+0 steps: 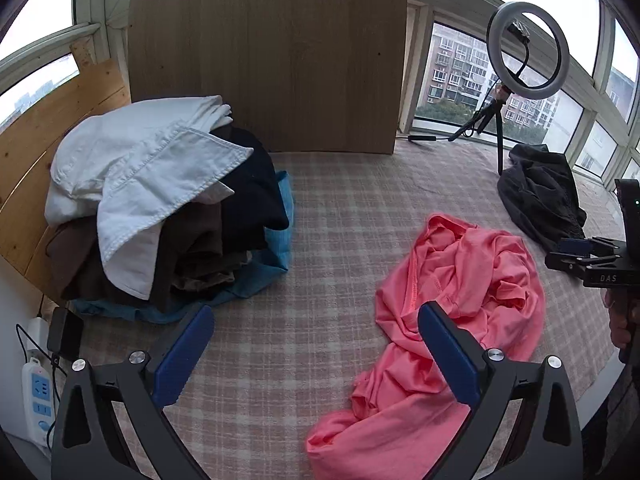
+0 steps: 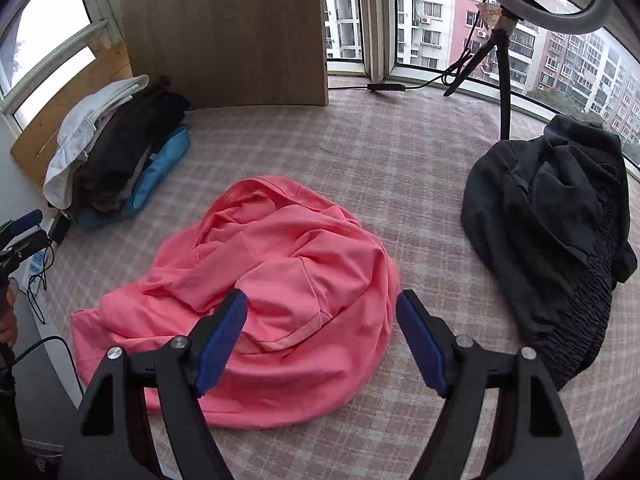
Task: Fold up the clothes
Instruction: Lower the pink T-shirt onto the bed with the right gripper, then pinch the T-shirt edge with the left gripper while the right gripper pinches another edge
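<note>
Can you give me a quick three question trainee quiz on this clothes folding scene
1. True or false: the pink shirt is already folded.
2. The black garment lies: A) on the stack of clothes, B) alone near the ring light, C) under the pink shirt.
3. Fill in: both the left gripper and the right gripper are ____ and hold nothing.

Key: 1 false, it lies crumpled; 2 B; 3 open.
</note>
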Tool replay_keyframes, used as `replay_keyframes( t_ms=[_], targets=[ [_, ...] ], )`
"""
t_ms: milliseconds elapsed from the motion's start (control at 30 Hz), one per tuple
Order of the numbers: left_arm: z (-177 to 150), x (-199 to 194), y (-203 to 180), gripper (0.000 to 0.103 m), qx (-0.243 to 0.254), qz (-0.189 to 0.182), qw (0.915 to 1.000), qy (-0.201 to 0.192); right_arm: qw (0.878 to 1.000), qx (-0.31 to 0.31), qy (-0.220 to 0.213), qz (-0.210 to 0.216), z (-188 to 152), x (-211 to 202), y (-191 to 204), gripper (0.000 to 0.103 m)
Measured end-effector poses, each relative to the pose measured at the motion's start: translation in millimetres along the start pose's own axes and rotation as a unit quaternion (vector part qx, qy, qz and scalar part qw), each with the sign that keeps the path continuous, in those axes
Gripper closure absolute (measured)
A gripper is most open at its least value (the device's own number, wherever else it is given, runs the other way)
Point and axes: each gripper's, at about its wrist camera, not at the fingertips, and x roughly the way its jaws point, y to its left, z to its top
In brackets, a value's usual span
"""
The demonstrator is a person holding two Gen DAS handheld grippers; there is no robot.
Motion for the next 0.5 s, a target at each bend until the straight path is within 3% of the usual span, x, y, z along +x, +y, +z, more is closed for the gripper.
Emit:
replay_keyframes(
  t_ms=[100,167,200,233,267,367,500],
  targets=[
    [-6,14,-18,0.001,0.003,-0.004,0.9998,0.018,1.0,0.006,0.027,0.002,13,34,1,0.027],
    [-7,17,-26,0.001,0.006,-0.006,0.9998,0.02,0.998,0.007,0.05,0.045,18,54,4,0.027],
    [-6,17,-28,0.001,0.008,-0.005,0.9997,0.021,0.996,0.003,0.064,0.066,17,63,7,0.037],
    [-4,17,-29,0.001,0.01,-0.002,0.9997,0.021,0.993,-0.001,0.081,0.085,15,69,11,0.055],
    [-3,17,-29,0.001,0.013,0.002,0.9997,0.021,0.99,-0.006,0.101,0.1,11,72,14,0.101],
    [4,16,-27,0.001,0.013,0.012,0.9997,0.017,0.991,0.0,0.071,0.114,0,37,0,0.1],
    [12,18,-26,0.001,0.01,0.002,0.9998,0.015,0.988,0.072,0.0,0.138,-22,-49,-65,0.101]
  ],
)
